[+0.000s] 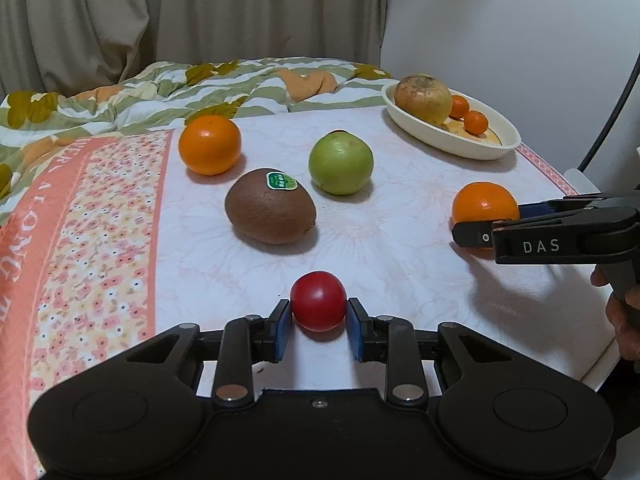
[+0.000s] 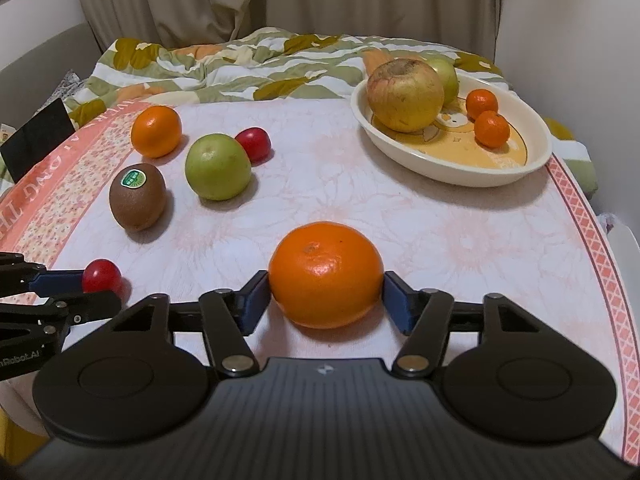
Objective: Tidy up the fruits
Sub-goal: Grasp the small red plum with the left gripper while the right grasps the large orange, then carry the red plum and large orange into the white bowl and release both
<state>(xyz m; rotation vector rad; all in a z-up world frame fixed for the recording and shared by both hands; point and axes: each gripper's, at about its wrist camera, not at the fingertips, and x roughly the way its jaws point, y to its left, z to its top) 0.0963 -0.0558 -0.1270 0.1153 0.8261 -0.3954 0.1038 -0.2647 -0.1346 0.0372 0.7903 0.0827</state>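
Left wrist view: left tongs (image 1: 319, 318) pinch red cherry tomato (image 1: 318, 301) on the desk (image 1: 400, 240). Right tongs (image 2: 326, 296) bracket the big orange (image 2: 326, 274), pads at its sides, stem scar up; firm grip unclear. Dish (image 2: 452, 170) already holds four fruits. Kiwi (image 2: 138, 196), long axis leaning away, green apple (image 2: 218, 167), another orange (image 2: 156, 131) and second tomato (image 2: 253, 144) remain loose.

Fruits spread over a pale floral cloth, some in a cream oval dish (image 2: 448, 170).

Small red round fruit (image 1: 318, 301) and large orange citrus (image 2: 326, 274) nearest; stickered brown kiwi (image 1: 270, 206), green apple (image 1: 341, 163), second orange (image 1: 209, 145) mid-cloth; yellowish blotched apple (image 2: 405, 95), two small mandarins (image 2: 491, 129) in dish.
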